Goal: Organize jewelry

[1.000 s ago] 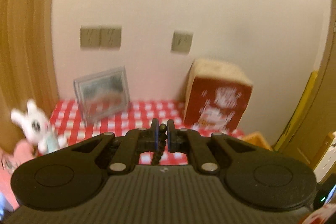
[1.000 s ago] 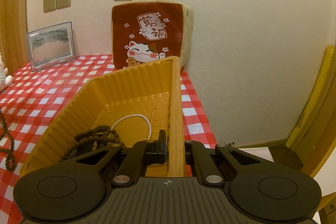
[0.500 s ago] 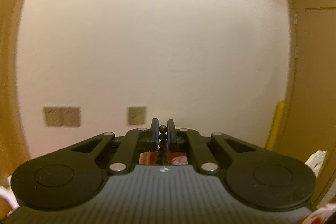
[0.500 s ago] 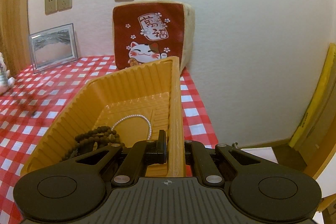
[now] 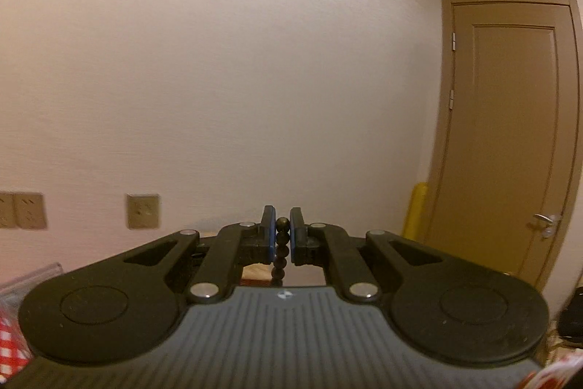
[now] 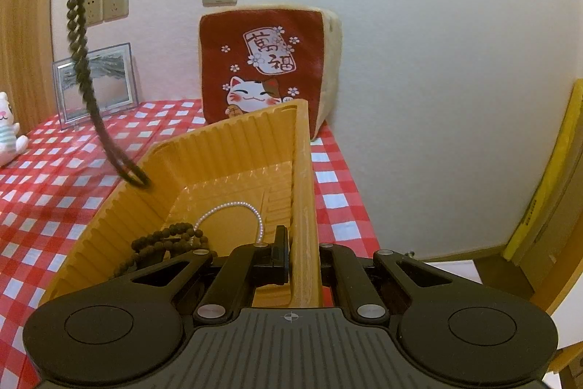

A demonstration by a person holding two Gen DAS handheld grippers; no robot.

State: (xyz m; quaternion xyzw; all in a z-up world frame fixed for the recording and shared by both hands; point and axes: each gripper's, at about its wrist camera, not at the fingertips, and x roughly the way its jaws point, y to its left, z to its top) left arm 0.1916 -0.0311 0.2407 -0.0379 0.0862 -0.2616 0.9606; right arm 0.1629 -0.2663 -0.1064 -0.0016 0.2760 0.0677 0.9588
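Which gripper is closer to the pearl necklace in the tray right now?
Right. The right gripper clamps the yellow tray wall beside the pearl necklace; the left gripper holds the dark bead strand high above.

Orange tray (image 6: 226, 148), red-white checked tablecloth (image 6: 54, 185)

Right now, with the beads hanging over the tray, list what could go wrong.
1. The dark bead strand hangs long and blurred, its loop right at the yellow tray rim; it may drape outside.
2. The left tongs pinch only a bead or two, so it could slip.
3. It could tangle with the pearl strand.
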